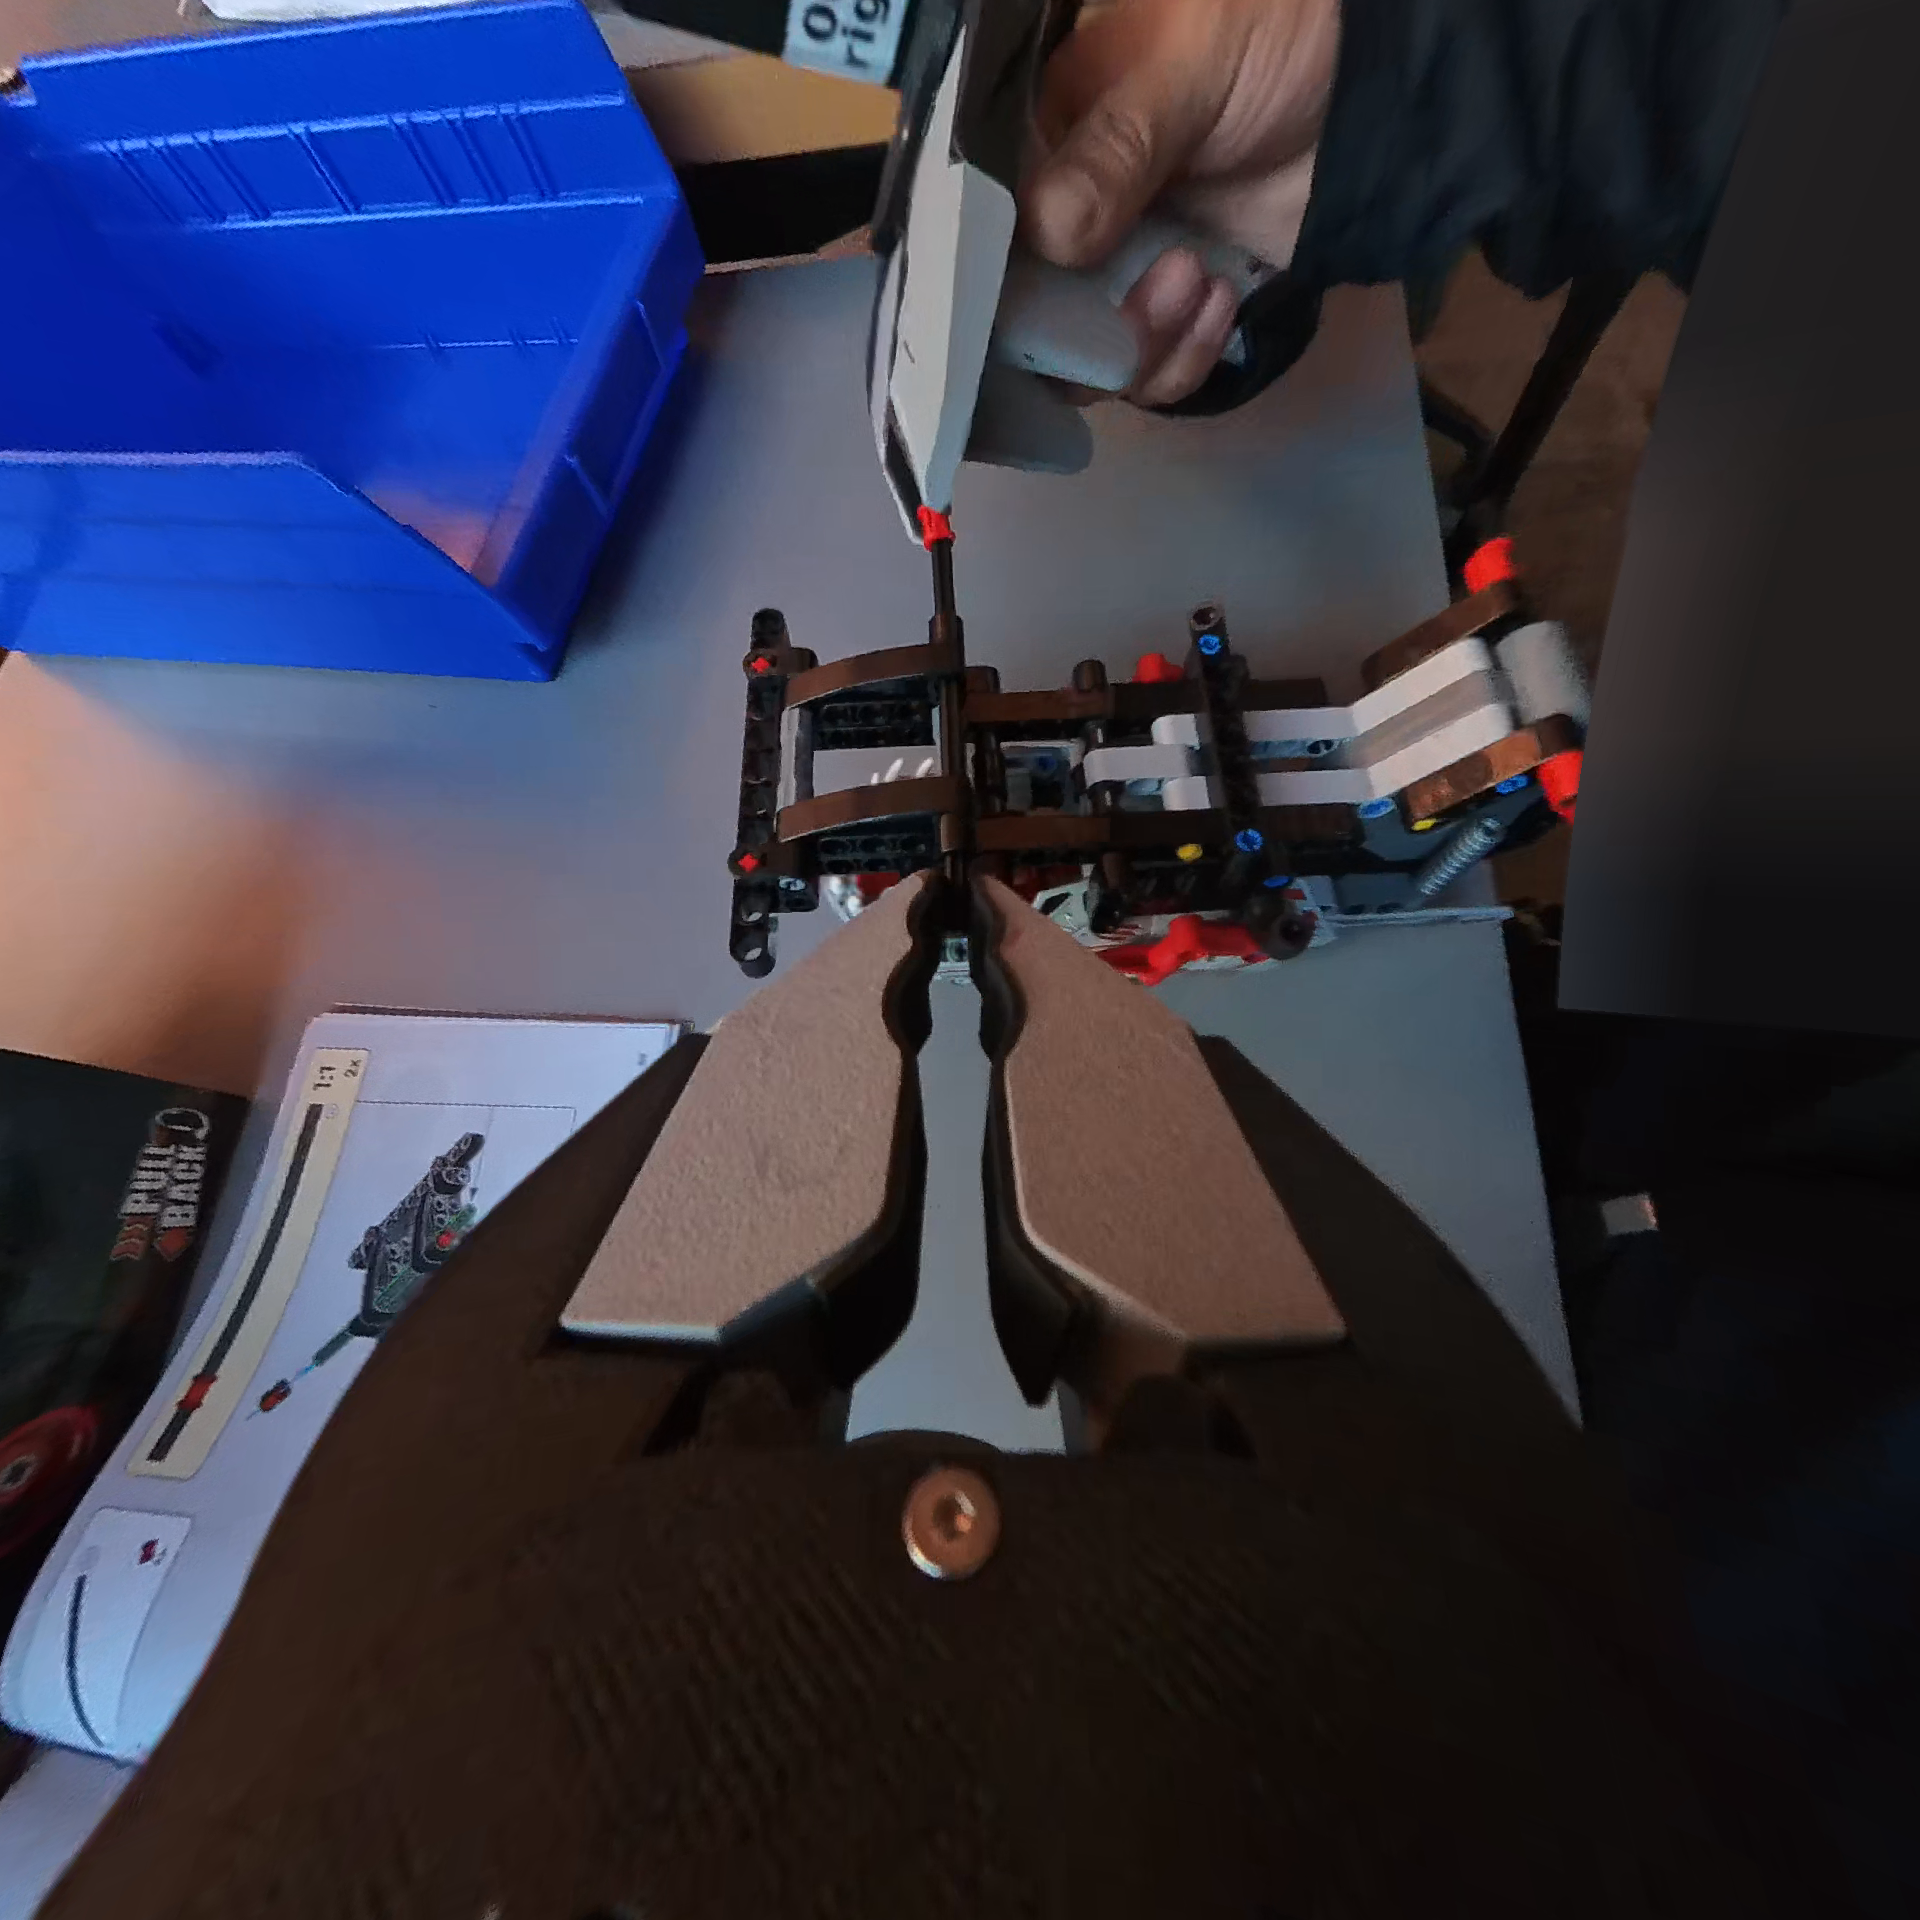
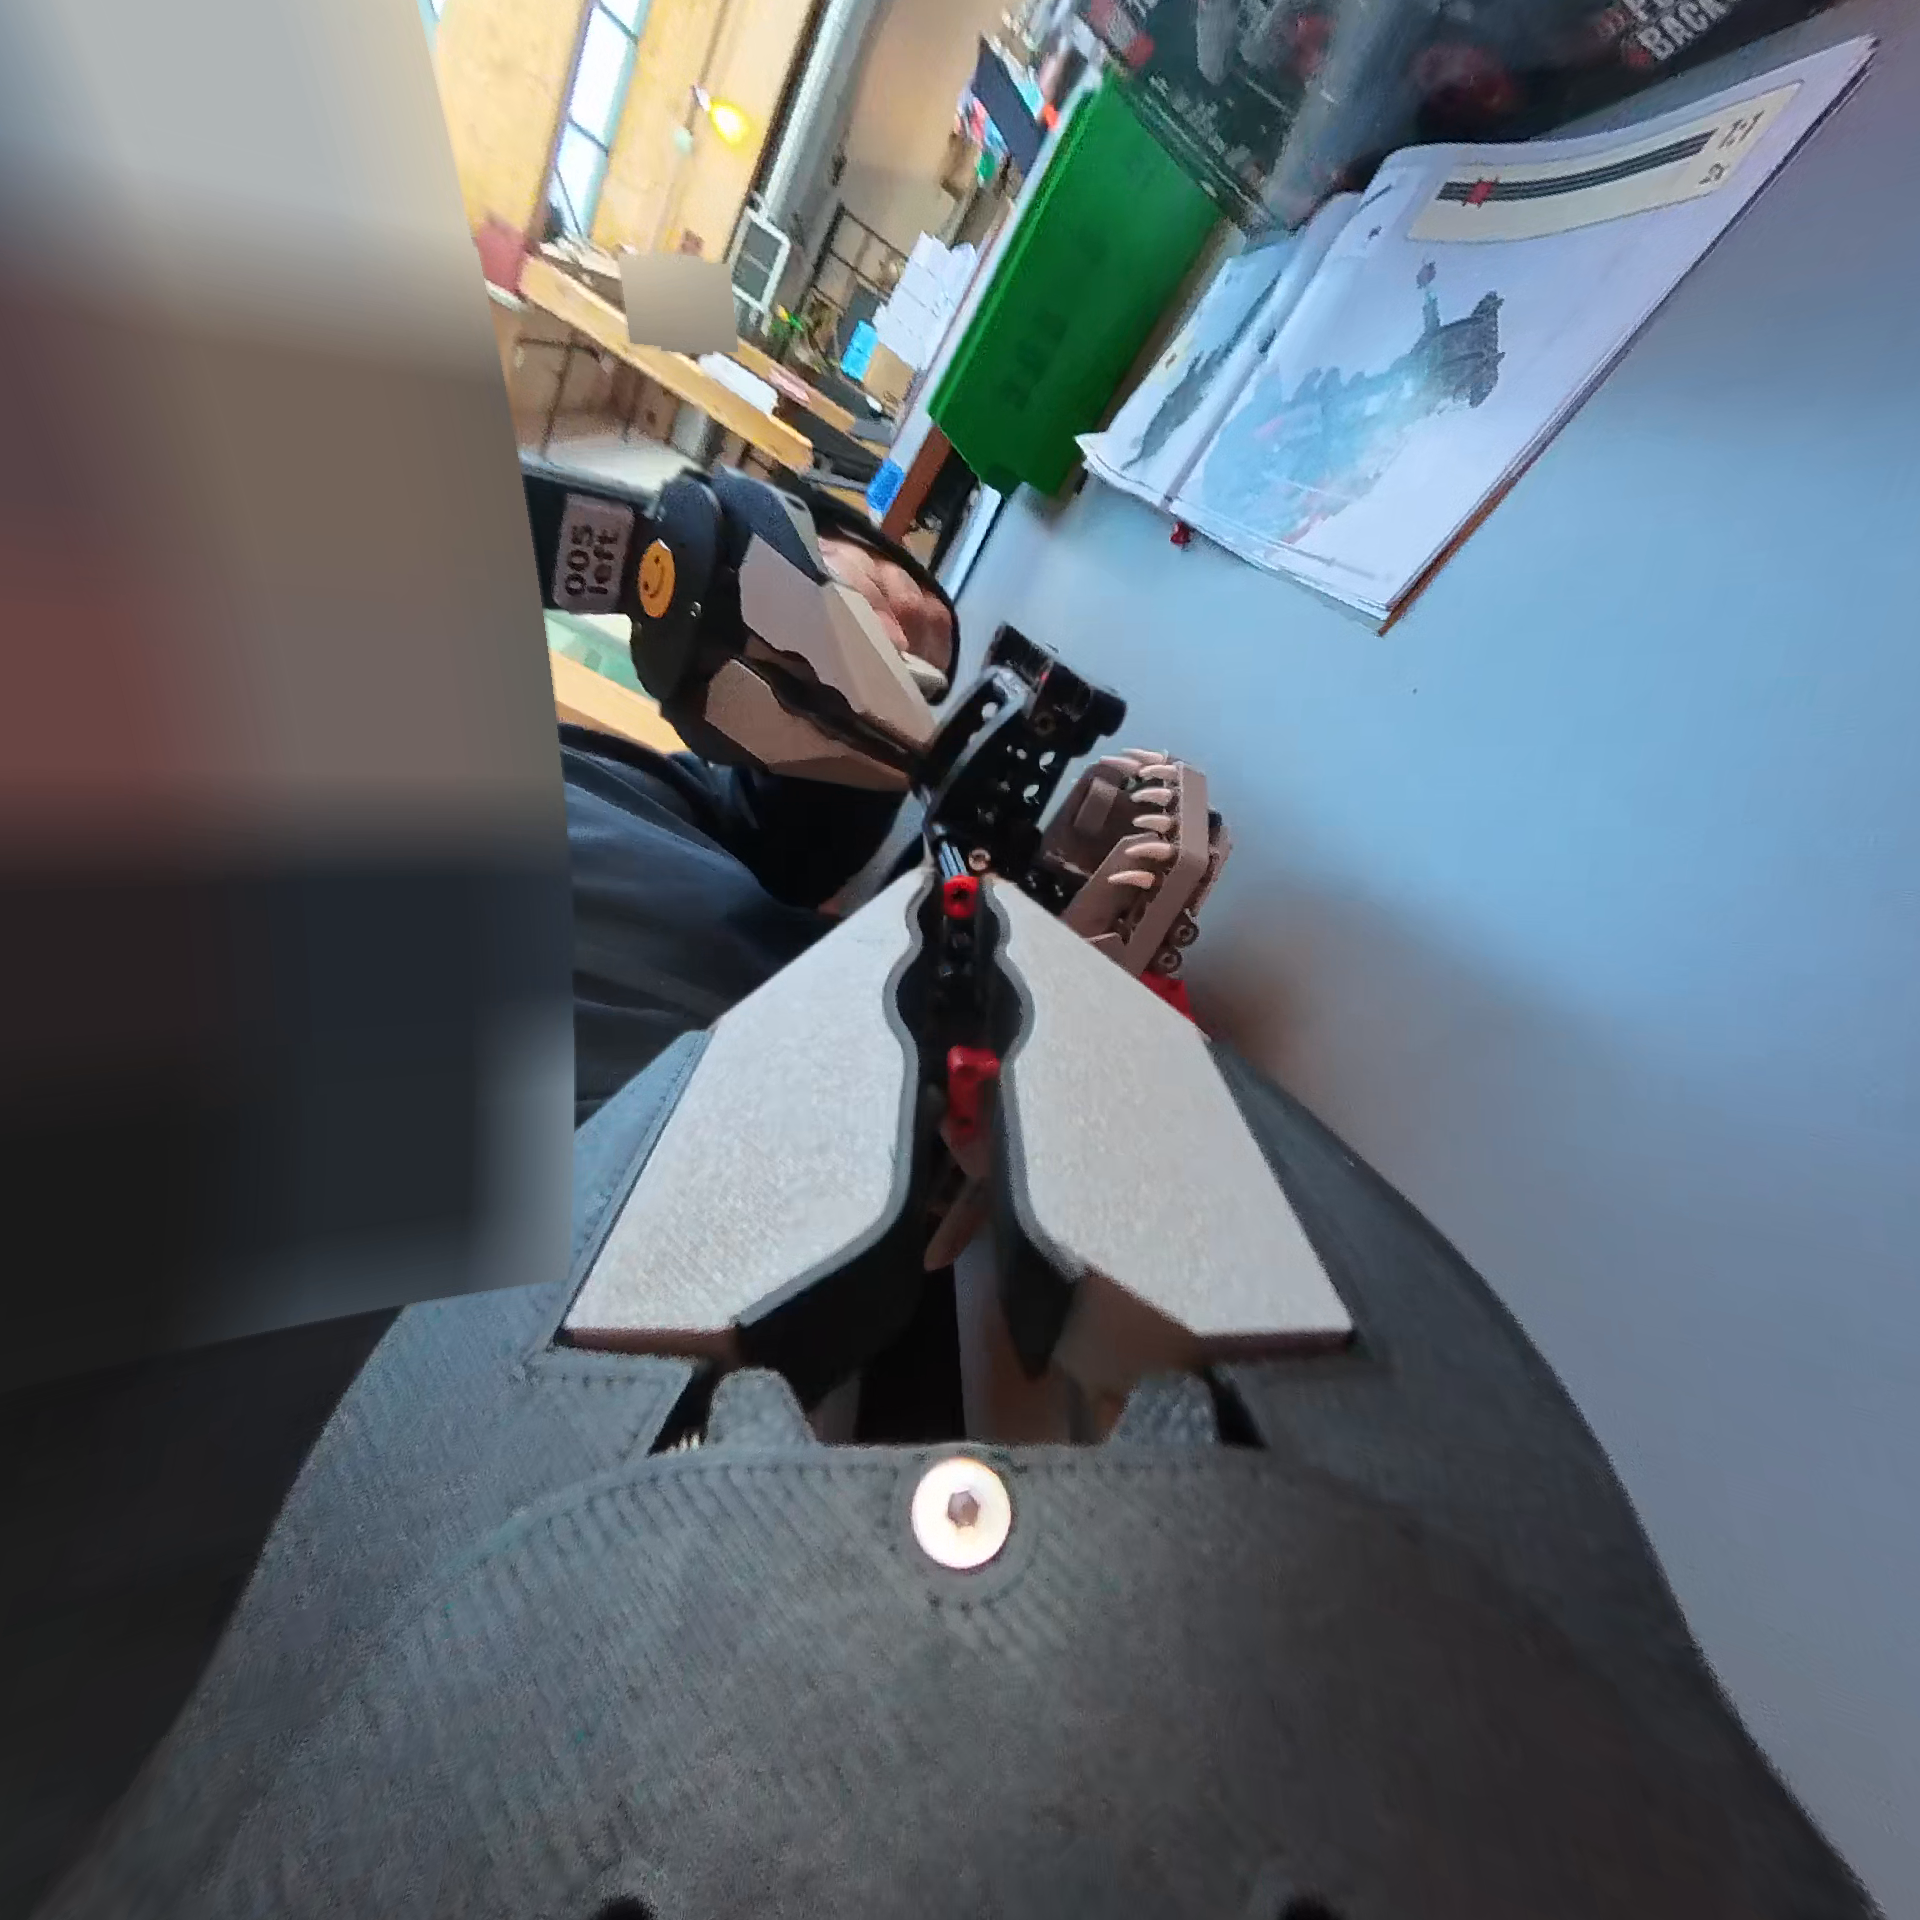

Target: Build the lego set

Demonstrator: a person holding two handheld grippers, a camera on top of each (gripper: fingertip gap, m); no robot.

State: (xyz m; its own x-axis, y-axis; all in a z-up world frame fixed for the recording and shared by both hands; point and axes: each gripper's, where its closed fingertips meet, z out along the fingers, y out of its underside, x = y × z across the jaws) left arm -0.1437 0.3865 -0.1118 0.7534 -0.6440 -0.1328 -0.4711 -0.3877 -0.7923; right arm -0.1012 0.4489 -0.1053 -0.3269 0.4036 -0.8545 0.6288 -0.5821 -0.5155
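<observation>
On the grey worktop [image 1: 623, 790] lies the lego model [image 1: 1039, 769], where the left gripper [image 1: 951, 909] pinches a black axle's [image 1: 943, 592] near end and the right gripper [image 1: 928, 499] clamps its red-tipped far end; keep both aligned, pressing straight through.

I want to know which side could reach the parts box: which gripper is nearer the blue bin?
Left, as far as I can judge. The left gripper pinches the lego model's near edge, the blue bin up-left of it. The right gripper holds the black rod's red end, roughly level with the bin's front.

Grey table [image 1: 1299, 1091] (matte), blue bin [image 1: 312, 343], booklet [image 1: 208, 1351], lego model [image 1: 1091, 790]
</observation>
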